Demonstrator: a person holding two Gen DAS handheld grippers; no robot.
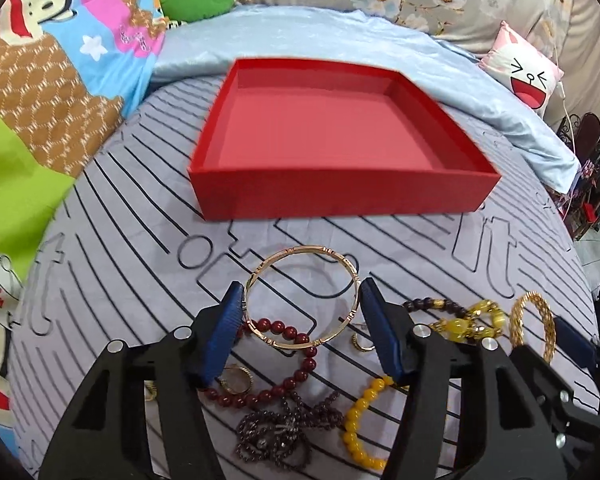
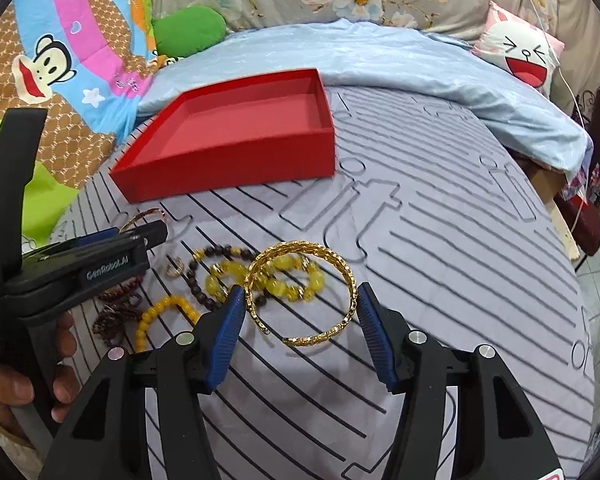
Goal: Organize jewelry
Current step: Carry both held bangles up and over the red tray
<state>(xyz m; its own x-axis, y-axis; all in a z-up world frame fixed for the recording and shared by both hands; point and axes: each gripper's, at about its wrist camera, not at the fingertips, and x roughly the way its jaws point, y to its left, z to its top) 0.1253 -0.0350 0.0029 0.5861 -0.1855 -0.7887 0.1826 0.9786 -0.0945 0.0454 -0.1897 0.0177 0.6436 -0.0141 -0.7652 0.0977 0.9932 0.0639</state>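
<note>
Nearest the left wrist camera, the left gripper (image 1: 302,306) has its jaws closed on a rose-gold bangle (image 1: 300,296), both blue pads pressing on the ring's opposite sides, so it reads as a grip. The bangle is tilted, its far edge raised toward the red box (image 1: 340,196) and its near edge over the dark red bead bracelet (image 1: 284,364). The rest of the pile lies on the bed's striped sheet (image 2: 440,280), all on the near side of the box: a yellow bead bracelet (image 1: 360,420), a tangle of small dark beads (image 1: 276,432), a few small rings, and an amber-and-dark bead bracelet (image 2: 260,276). The right gripper (image 2: 300,304) likewise holds a woven gold bangle (image 2: 300,292), jaws at a middling width, pads on its left and right sides, the ring's plane nearly flat and its opening facing up. The box stands beyond both grippers, open and empty. It lies almost straight ahead of the left jaws, but ahead and to the left of the right jaws, so the left hand looks the nearer and better lined up to go first. Each bangle should drop in flat if carried forward over the near wall. Behind the box lie a blue blanket (image 1: 300,32) and patterned pillows.
</note>
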